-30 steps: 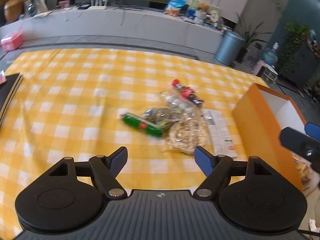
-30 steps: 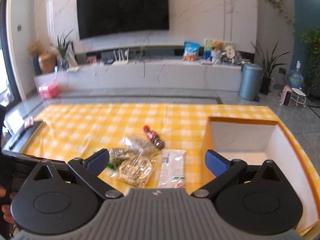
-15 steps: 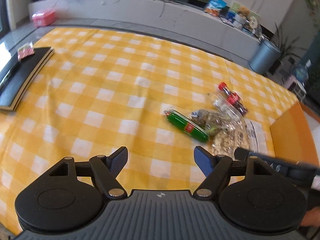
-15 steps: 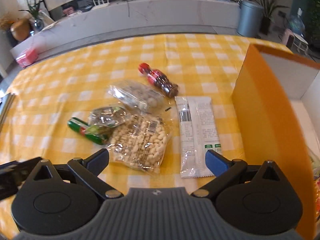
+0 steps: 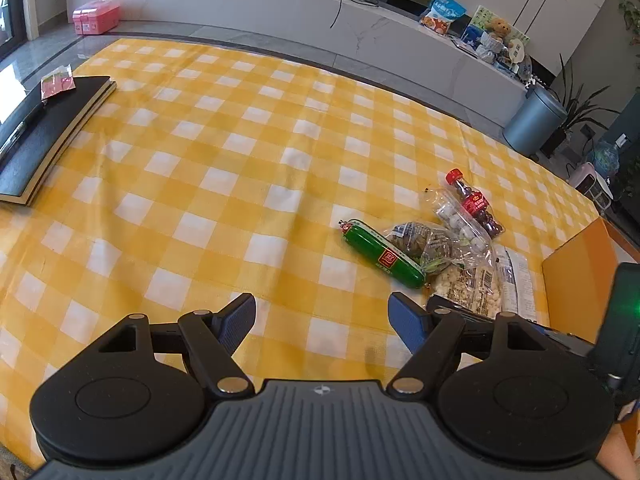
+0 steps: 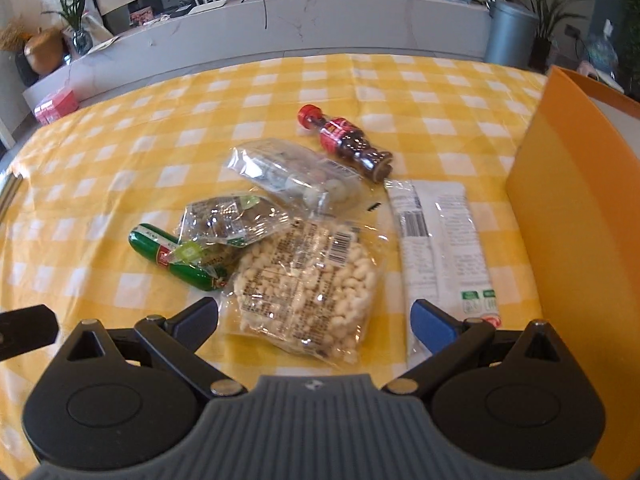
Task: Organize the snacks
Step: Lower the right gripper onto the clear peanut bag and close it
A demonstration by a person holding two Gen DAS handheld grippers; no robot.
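A heap of snacks lies on the yellow checked tablecloth (image 5: pixel 208 168). It holds a clear bag of pale nuts (image 6: pixel 308 288), a green sausage (image 6: pixel 168 258), a bag of dark seeds (image 6: pixel 228 220), a clear bag of round candies (image 6: pixel 292 178), a small red-capped bottle (image 6: pixel 348 146) and a long white packet (image 6: pixel 444 248). My right gripper (image 6: pixel 314 318) is open, its blue pads on either side of the nut bag's near edge, not pressing it. My left gripper (image 5: pixel 322 318) is open over bare cloth, left of the heap, where the sausage (image 5: pixel 382 254) lies nearest.
An orange box (image 6: pixel 568 208) with a white inside stands right of the snacks. A black book (image 5: pixel 44 132) with a pink packet on it lies at the table's left edge. Behind the table runs a white low cabinet (image 5: pixel 280 4) with more items, and a grey bin (image 5: pixel 534 120).
My right gripper has dropped and tipped down from a view of the room to just above the nut bag. My left gripper has rolled and shifted left, so the heap now sits at its right.
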